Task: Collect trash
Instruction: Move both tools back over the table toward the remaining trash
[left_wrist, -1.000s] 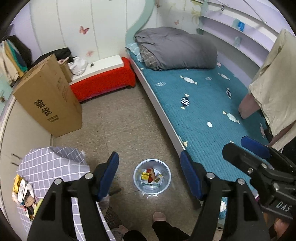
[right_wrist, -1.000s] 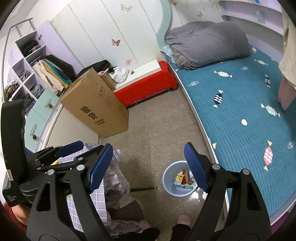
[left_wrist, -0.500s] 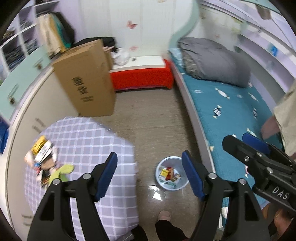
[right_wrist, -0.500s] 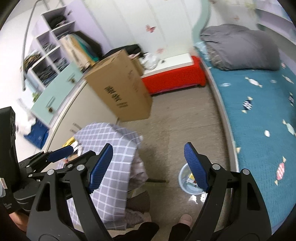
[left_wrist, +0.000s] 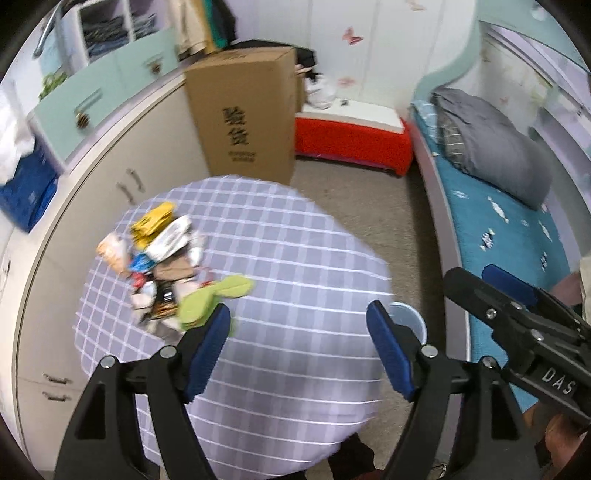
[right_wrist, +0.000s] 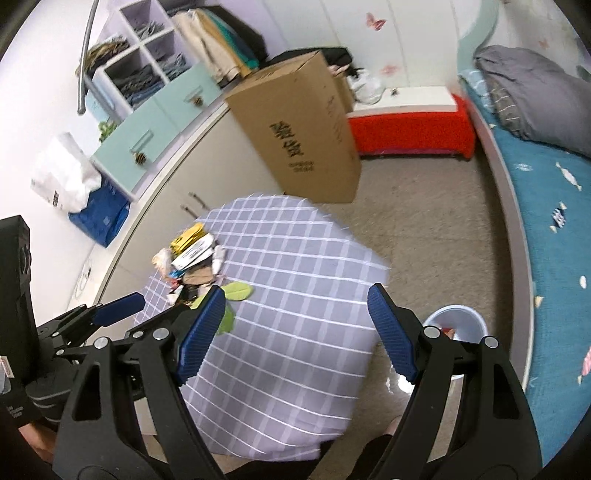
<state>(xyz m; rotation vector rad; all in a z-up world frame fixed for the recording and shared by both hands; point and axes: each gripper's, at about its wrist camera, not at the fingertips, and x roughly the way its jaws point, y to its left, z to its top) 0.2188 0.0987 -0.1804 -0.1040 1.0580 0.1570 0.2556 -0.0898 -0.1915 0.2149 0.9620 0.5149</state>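
Observation:
A pile of wrappers and packets (left_wrist: 162, 254) (right_wrist: 192, 258) lies on the left part of a round table with a lilac checked cloth (left_wrist: 295, 240) (right_wrist: 295, 251), and a green piece (left_wrist: 214, 295) (right_wrist: 238, 291) lies at its near edge. A pale blue bin (left_wrist: 412, 314) (right_wrist: 458, 319) with trash inside stands on the floor to the right, partly hidden by the table. My left gripper (left_wrist: 297, 314) hangs over the cloth with its jaws opening and nothing between them. My right gripper (right_wrist: 295, 295) is open and empty above the table, beside the left one.
A tall cardboard box (left_wrist: 247, 110) stands behind the table against white cabinets (left_wrist: 110, 173). A red bench (left_wrist: 351, 136) runs along the far wall. A bed with a teal cover (left_wrist: 517, 229) and a grey duvet fills the right side. Bare floor lies between table and bed.
Both views have swung left, from the bin on the floor to the table and its trash pile. The bin now sits at the table's right edge. The left jaws stand slightly wider.

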